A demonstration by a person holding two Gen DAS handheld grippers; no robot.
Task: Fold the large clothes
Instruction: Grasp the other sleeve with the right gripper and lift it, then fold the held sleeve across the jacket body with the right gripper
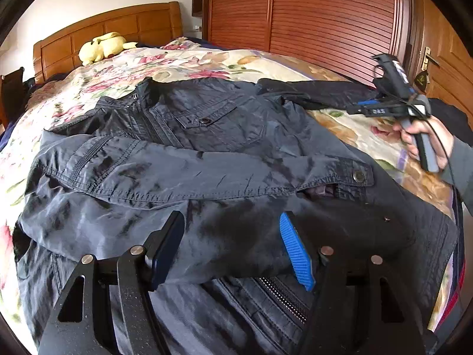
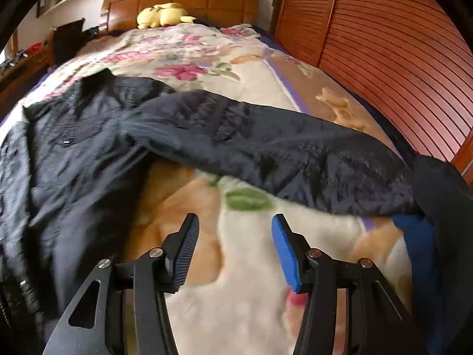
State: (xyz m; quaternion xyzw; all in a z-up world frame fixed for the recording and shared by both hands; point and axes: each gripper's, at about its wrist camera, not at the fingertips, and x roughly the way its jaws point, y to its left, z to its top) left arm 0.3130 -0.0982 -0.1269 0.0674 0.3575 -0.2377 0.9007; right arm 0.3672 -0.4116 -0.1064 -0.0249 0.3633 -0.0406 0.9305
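Observation:
A dark navy jacket (image 1: pixel 224 124) lies front up on the floral bedspread (image 1: pixel 183 62). One sleeve (image 1: pixel 189 171) is folded across its body, the buttoned cuff (image 1: pixel 358 176) pointing right. The other sleeve (image 2: pixel 266 145) stretches out to the right over the bedspread (image 2: pixel 254 68). My left gripper (image 1: pixel 232 236) is open just above the jacket's lower part, with nothing gripped between its pads. My right gripper (image 2: pixel 235 230) is open over bare bedspread, in front of the outstretched sleeve and right of the jacket's body (image 2: pixel 68 159). In the left wrist view the right gripper (image 1: pixel 363 108) shows in a hand (image 1: pixel 422 136) near that sleeve (image 1: pixel 313 91).
A yellow plush toy (image 1: pixel 102 47) lies by the wooden headboard (image 1: pixel 118 26). Louvred wardrobe doors (image 1: pixel 310 14) run along the bed's right side, with a door handle (image 1: pixel 427 56) beyond. A dark cloth (image 2: pixel 440 201) and something blue (image 2: pixel 414 236) sit at the right edge of the right wrist view.

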